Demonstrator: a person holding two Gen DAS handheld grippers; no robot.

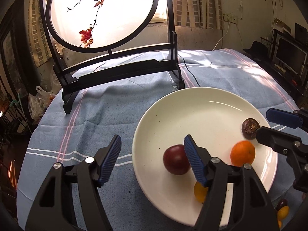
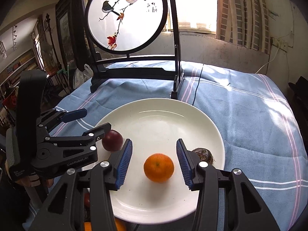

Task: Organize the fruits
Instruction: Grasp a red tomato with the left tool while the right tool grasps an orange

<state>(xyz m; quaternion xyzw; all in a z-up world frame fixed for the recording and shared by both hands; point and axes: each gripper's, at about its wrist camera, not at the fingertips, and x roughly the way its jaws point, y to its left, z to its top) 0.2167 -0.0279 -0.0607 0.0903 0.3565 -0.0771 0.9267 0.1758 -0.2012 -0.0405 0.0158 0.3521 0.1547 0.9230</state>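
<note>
An orange (image 2: 158,167) lies on the white plate (image 2: 163,123), in the near half, between the blue pads of the right gripper (image 2: 154,162) — the jaws stand apart and neither pad touches its dimpled, bright skin. The left wrist view shows the same orange (image 1: 243,153) from the side, with that gripper's fingers (image 1: 280,119) just beyond it. To the orange's left sits a dark red round fruit (image 2: 112,141), smooth and glossy; to its right, a brown, rough-skinned fruit (image 2: 203,155) near the plate's rim.

The left gripper (image 1: 152,160) is open and holds nothing: the red fruit (image 1: 176,159) lies just beside its right-hand pad, whether touching cannot be told, while the other pad hangs over the blue striped cloth (image 1: 96,104).

Only the left wrist view shows a small yellow fruit (image 1: 200,193) on the plate, half hidden behind a finger. Only the right wrist view shows the left gripper's black body — and a hand (image 2: 28,181) partly seen beneath it. Behind the plate stands a round bird-painted screen (image 2: 126,17) in a black frame.
</note>
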